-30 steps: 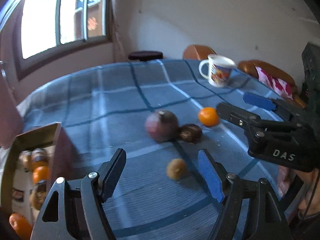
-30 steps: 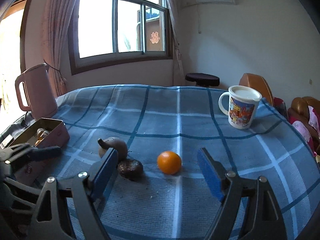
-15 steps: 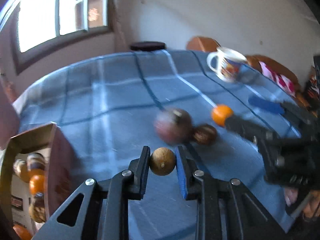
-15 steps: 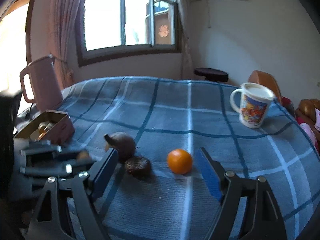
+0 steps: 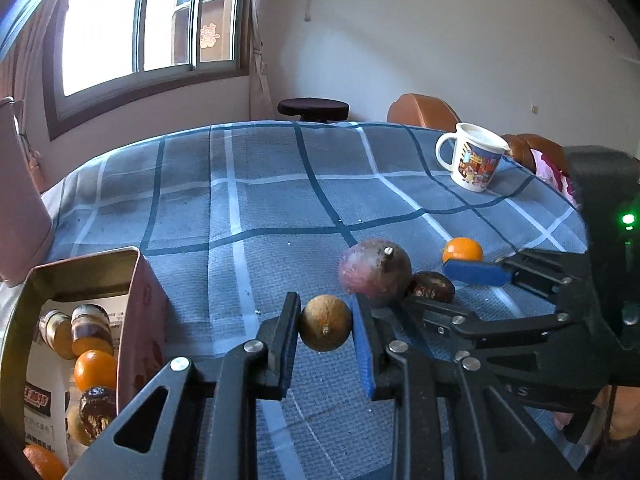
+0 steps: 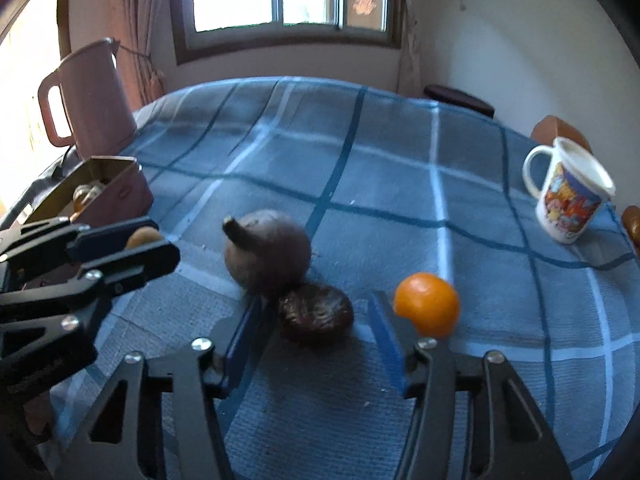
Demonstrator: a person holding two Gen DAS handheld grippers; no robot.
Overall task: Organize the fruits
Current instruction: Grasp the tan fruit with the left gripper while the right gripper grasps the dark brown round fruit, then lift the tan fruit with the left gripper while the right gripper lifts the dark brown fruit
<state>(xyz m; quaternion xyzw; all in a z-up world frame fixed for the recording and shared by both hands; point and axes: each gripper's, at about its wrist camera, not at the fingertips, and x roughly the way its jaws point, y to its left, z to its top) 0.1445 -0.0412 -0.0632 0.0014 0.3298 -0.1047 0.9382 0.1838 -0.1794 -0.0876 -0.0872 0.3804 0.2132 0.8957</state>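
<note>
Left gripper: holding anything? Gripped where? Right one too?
The left gripper holds the small brown fruit, its fingers pinching opposite sides at mid-height, stem end facing the camera. The right gripper is open around the dark wrinkled fruit and holds nothing.

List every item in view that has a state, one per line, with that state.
left gripper: shut on the tan fruit
tan fruit: gripped, lifted off the cloth
right gripper: open, around the wrinkled dark fruit
wrinkled dark fruit: on the cloth, touching the purple fruit
purple fruit: resting on the cloth
orange: loose on the cloth
tin box: open, holding fruit
mug: upright
</note>
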